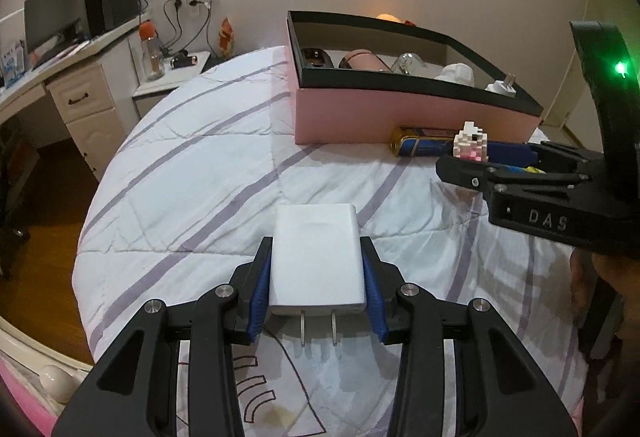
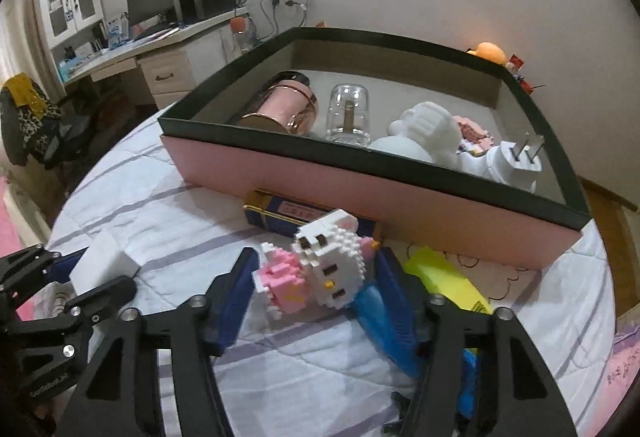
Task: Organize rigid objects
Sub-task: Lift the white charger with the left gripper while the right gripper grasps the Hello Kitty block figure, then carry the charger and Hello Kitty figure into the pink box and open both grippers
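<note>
My left gripper (image 1: 316, 249) is shut on a white power adapter (image 1: 316, 257), prongs pointing back at the camera, held over the bed. It also shows in the right wrist view (image 2: 106, 261). My right gripper (image 2: 316, 261) is shut on a pink and white block cat figure (image 2: 320, 269), also seen in the left wrist view (image 1: 472, 143). The pink box with a black rim (image 1: 400, 113) (image 2: 360, 189) stands ahead on the bed. It holds a pink cup (image 2: 280, 105), a clear jar (image 2: 347, 113), a white figure (image 2: 424, 129) and a white plug (image 2: 516, 161).
A blue and gold flat box (image 2: 288, 215) (image 1: 424, 145) lies against the pink box's front wall. A yellow item (image 2: 444, 277) and a blue item (image 2: 468, 389) lie by my right fingers. The white striped quilt (image 1: 200, 197) covers the bed. A desk (image 1: 80, 89) stands at left.
</note>
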`<state>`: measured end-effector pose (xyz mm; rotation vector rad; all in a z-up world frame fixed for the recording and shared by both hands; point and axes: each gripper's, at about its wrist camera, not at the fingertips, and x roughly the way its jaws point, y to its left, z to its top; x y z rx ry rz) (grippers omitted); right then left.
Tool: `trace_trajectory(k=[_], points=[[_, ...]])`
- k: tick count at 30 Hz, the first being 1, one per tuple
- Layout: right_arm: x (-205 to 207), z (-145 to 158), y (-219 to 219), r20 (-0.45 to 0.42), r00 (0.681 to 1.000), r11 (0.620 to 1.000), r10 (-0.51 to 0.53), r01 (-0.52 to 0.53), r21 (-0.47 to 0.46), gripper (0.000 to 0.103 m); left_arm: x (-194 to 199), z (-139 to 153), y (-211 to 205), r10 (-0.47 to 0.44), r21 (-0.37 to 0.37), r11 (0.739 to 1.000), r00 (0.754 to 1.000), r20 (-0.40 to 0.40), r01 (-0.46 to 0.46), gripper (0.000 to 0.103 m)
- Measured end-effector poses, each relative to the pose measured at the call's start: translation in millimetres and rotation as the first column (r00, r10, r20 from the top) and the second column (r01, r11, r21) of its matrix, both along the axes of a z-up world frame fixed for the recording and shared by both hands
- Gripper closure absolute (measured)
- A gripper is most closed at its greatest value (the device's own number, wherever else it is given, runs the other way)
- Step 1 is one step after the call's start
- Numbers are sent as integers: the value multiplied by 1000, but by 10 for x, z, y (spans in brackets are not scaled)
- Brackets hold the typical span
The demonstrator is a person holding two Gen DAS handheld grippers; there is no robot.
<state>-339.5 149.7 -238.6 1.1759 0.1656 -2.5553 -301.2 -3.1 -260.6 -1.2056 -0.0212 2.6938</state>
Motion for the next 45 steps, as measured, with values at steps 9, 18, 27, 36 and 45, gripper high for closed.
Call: trace_trajectory(k=[9,18,27,36,45], points=[[164,191,79,-46,999,999,16,-18,-41,43,33,240,11,9,21,1000,999,-43,-8,62],[344,546,300,-144,990,996,-11,-3,-93,43,32,548,191,-9,5,1000,994,-106,9,62],[339,813,607,-201,978,991,-48,22,-129,43,-72,936,461,-48,-30,999,982,-182,43,62],[153,1065,785,-263,962,991,-68,35,-128,43,-373,1261,686,-91,-45,996,966,-242,82,62],[-284,995,896,-250,965,992,-81,55,-110,43,-1040,1208,803,-123,-60,992,973,-193,114,62]])
